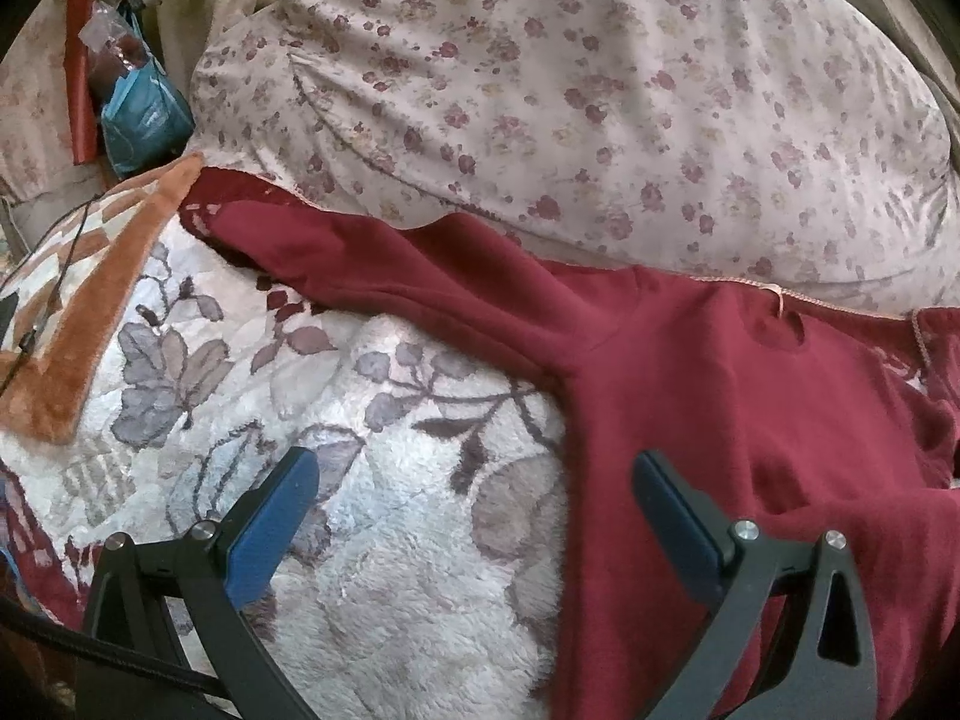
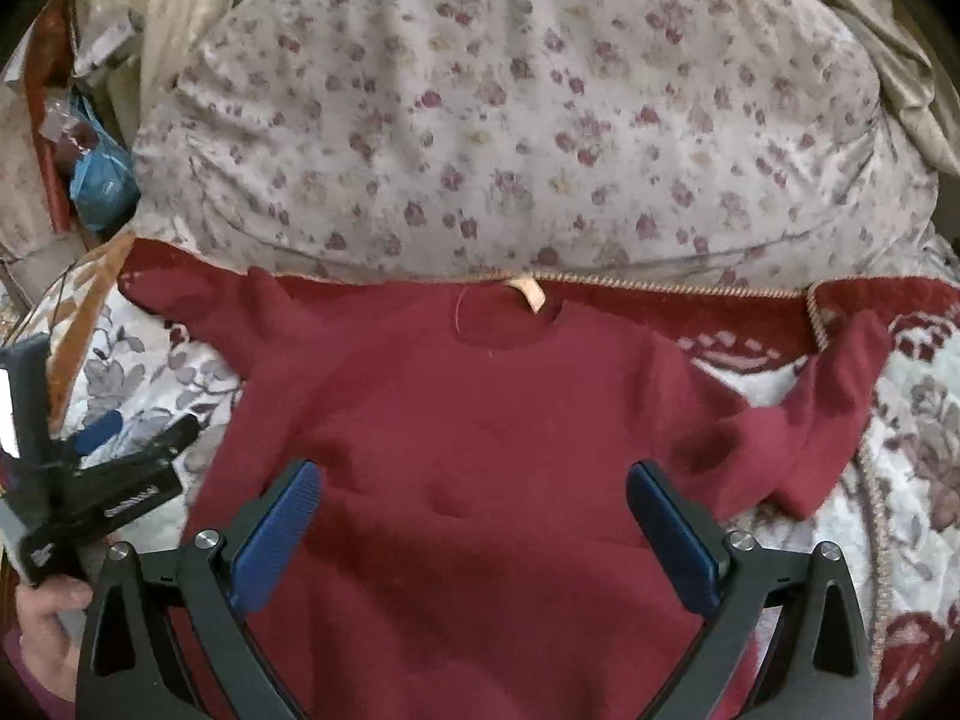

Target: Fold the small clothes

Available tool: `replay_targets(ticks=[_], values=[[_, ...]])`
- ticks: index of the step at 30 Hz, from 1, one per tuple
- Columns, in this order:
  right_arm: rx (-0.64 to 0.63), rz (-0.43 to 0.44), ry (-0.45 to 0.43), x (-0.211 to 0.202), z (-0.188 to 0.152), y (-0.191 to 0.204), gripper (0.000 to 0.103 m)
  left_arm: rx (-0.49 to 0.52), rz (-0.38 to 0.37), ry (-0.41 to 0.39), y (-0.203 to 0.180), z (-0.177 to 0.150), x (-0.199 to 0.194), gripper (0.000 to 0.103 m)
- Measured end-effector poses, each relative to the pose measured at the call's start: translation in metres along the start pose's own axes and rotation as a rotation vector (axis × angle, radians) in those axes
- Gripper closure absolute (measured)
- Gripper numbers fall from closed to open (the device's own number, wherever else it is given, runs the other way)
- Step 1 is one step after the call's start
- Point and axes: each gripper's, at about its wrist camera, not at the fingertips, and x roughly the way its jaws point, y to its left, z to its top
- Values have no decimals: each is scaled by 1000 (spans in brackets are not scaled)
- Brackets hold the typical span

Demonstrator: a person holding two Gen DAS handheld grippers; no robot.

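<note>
Blue-padded fingers of the right gripper (image 2: 471, 489) sit closest in the right wrist view, spread wide with nothing between them, hovering over the lower body of a small dark red sweater (image 2: 480, 450). That sweater lies flat on a fluffy white blanket (image 2: 912, 480) with grey-brown flower and leaf patterns, neckline pointing away from the camera. You can see a pale tag (image 2: 531, 294) at the collar. One sleeve (image 2: 840, 396) sticks out to the right and looks a bit bunched and bent, the other sleeve (image 2: 198, 300) runs off to the upper left.

Over in the left wrist view, the left gripper (image 1: 477, 477) is also wide apart and holding nothing. Its left finger (image 1: 270, 528) hangs over bare blanket, the right finger (image 1: 678, 528) over the sweater's edge, so the gripper straddles the side hem. From here the long sleeve (image 1: 372, 258) stretches up toward the left. The left gripper also shows up at the left edge of the right wrist view (image 2: 96, 480), with the person's hand (image 2: 42, 630) on it.

Behind the sweater there's a big floral pillow (image 2: 510, 120), cream with little maroon roses, touching the blanket's dark red border (image 2: 690, 306). An orange-and-white patterned cloth (image 1: 90, 312) lies at the far left, and beyond it a blue packet (image 1: 144, 114) among some clutter I can't make out.
</note>
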Motion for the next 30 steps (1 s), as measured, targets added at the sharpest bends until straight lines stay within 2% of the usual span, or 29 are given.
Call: replay_targets(ticks=[7,17,30], values=[[-18,-48,36,28,-8,-1,0,28,-7,3,-7,-2,4,0],[-9,-28,57,41,-13,3,0,62,-6,0,-13,-3,6,0],[23,1,80,56,-15,9,0,55,-8,5,-13,-4,8,0]])
